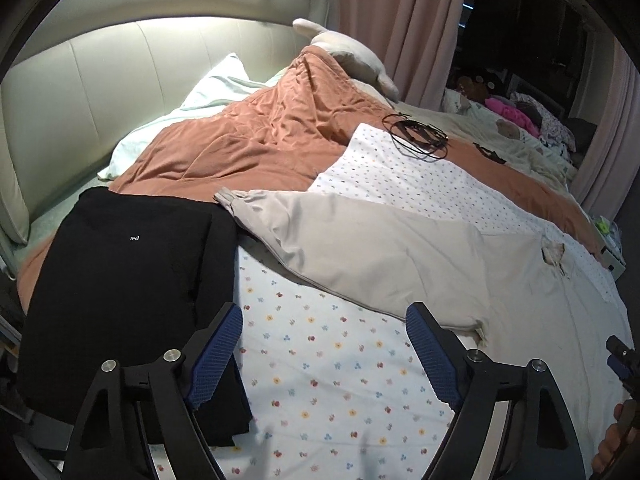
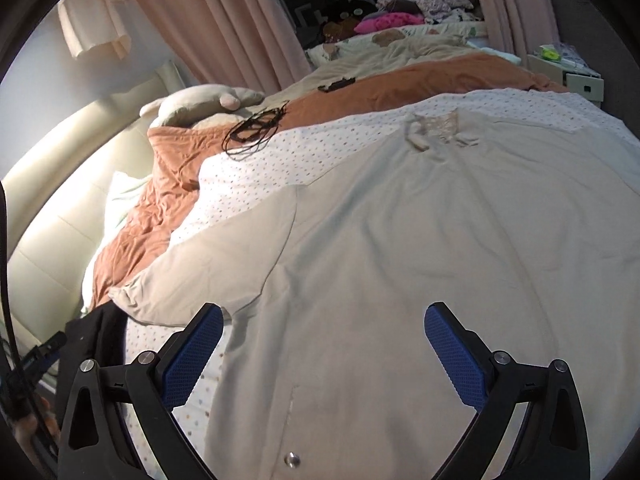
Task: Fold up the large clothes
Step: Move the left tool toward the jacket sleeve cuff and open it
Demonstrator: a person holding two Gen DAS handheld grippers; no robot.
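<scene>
A large beige garment (image 2: 400,260) lies spread flat on the flowered bedsheet (image 1: 320,360), its collar (image 2: 436,128) at the far side and one sleeve (image 1: 340,240) stretched out to the left. My left gripper (image 1: 324,316) is open and empty above the sheet, between the sleeve and a folded black garment (image 1: 120,300). My right gripper (image 2: 324,316) is open and empty over the beige garment's lower body, near a metal snap (image 2: 292,459). The right gripper's tip (image 1: 622,360) shows at the left wrist view's right edge.
An orange duvet (image 1: 248,140) is bunched at the head of the bed by a pale pillow (image 1: 208,88) and padded headboard (image 1: 100,80). A coiled black cable (image 1: 416,136) lies on the sheet. A plush toy (image 1: 352,56), pink curtains (image 2: 224,20) and a nightstand (image 2: 568,72) stand beyond.
</scene>
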